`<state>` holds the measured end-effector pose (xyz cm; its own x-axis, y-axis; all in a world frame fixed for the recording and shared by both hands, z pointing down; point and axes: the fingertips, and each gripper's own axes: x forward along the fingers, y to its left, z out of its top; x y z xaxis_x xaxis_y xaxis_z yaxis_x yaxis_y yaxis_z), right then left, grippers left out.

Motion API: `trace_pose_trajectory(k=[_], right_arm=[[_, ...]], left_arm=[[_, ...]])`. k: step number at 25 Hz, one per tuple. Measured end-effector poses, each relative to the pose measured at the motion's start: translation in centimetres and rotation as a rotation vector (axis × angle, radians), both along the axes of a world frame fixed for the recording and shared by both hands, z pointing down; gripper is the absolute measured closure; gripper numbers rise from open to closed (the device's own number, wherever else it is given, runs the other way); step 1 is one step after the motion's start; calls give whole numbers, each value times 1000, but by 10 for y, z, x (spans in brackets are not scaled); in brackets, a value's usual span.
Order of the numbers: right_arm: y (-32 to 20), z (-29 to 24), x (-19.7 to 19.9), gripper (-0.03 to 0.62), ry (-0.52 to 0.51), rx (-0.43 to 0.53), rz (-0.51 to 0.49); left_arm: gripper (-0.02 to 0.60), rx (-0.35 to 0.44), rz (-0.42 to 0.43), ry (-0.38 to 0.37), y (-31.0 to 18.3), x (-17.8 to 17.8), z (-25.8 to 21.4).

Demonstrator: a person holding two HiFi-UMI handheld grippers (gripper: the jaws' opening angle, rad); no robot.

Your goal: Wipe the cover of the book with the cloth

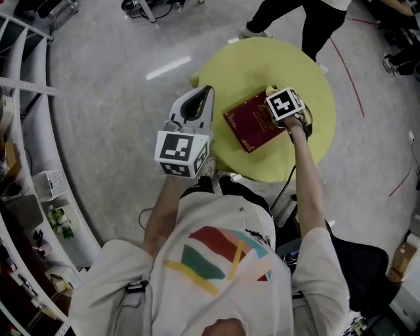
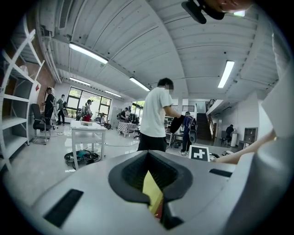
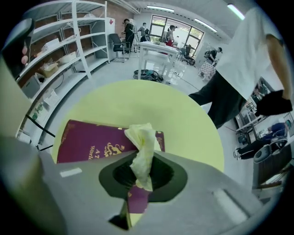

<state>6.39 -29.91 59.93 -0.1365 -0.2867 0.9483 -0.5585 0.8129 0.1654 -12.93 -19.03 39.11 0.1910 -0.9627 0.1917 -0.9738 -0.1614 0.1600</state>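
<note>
A maroon book (image 1: pixel 251 122) with gold print lies flat on the round yellow table (image 1: pixel 236 72); in the right gripper view the book (image 3: pixel 89 141) fills the lower left. My right gripper (image 1: pixel 283 110) points steeply down over the book's right end, shut on a crumpled pale yellow cloth (image 3: pixel 142 149). The cloth sticks out past the jaws of the right gripper (image 3: pixel 140 176) over the cover's edge. My left gripper (image 1: pixel 189 128) hangs roughly level near the table's left rim, away from the book. Its jaws are shut on nothing in the left gripper (image 2: pixel 149 179) view.
A person (image 1: pixel 308 20) stands at the table's far side and shows in the left gripper view as a person (image 2: pixel 156 114) in a white shirt. White shelving (image 1: pixel 26 98) curves along the left. A black chair (image 1: pixel 367 269) sits at lower right, with cables on the floor.
</note>
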Motion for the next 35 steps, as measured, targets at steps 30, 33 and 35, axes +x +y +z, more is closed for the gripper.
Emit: trace_pose_trajectory(k=[30, 33, 35], right_arm=[[166, 2, -104, 565, -213, -227, -208], [165, 1, -103, 565, -210, -231, -219], [160, -4, -105, 565, -216, -214, -249]], left_arm=[[566, 20, -93, 69, 21, -31, 0], [566, 19, -93, 70, 19, -29, 0], [566, 17, -93, 71, 18, -29, 1]])
